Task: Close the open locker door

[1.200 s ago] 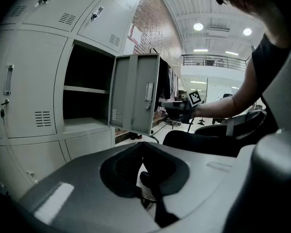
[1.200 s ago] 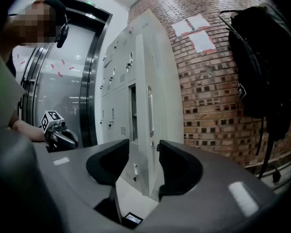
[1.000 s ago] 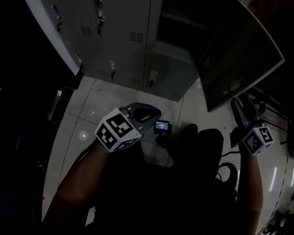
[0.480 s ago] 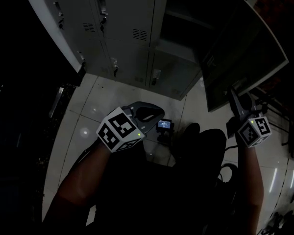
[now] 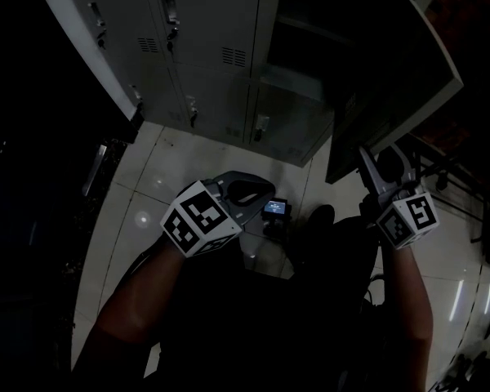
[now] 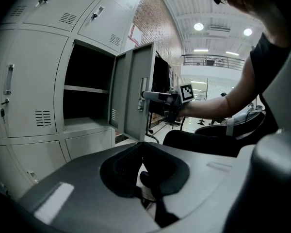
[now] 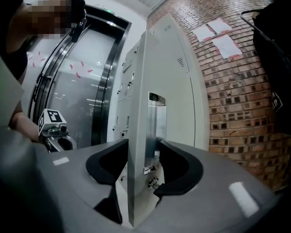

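Left gripper (image 5: 243, 193): jaws together, holding nothing, idle.

Grey sheet-metal locker door (image 5: 392, 96): part-open, hinged at the right of its dark compartment.

Right gripper (image 7: 143, 143): jaws opening, astride the door's free edge.

Step in hand, as judged: swinging the door shut. Next, push the edge toward the compartment until flush.

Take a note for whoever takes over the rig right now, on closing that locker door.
Right gripper: fingers opening, astride the free edge of the locker door beside its handle, not clamped.
Left gripper: shut, empty, held low, away from the door.
Door: stands open, angled out from its compartment.
Done: door edge sits between the right fingers.
Left: swing the door in until flush.
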A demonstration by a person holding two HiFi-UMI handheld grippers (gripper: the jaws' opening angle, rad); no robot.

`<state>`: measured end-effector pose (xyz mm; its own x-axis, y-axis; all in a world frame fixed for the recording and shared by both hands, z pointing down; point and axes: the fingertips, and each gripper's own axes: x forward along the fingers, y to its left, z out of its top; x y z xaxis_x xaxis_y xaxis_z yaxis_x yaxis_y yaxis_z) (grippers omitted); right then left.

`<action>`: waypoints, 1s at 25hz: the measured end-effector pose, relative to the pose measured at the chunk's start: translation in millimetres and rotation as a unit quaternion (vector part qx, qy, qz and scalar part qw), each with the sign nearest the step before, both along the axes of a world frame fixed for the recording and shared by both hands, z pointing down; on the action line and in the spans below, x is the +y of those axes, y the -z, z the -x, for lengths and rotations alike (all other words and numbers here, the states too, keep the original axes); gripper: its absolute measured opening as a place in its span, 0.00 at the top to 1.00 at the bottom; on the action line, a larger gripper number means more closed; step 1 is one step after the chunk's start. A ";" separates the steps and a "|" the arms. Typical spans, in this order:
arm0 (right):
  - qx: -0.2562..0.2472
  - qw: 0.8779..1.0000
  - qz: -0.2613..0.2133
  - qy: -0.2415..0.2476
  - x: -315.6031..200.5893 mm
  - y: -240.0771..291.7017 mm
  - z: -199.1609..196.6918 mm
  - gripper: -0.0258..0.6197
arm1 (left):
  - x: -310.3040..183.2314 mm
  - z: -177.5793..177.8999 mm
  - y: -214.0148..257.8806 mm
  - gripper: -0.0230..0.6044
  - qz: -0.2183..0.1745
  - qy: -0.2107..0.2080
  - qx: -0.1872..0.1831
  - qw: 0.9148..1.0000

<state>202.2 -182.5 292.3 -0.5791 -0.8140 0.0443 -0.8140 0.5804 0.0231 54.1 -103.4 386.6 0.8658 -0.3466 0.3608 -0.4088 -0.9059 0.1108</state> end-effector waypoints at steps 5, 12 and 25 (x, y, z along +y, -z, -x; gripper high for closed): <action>-0.006 1.000 -0.006 -0.020 -10.9 2.5 38.3 0.65 | -0.2 -0.4 -0.2 0.94 0.001 0.001 0.001 1.000; -0.004 1.000 -0.003 0.001 -39.3 2.0 90.7 0.72 | 0.7 -1.1 0.9 0.94 0.002 0.001 0.004 1.000; -0.010 0.999 0.015 0.036 -130.5 2.4 154.3 0.76 | 0.3 -2.9 5.7 0.94 0.002 0.001 0.016 1.000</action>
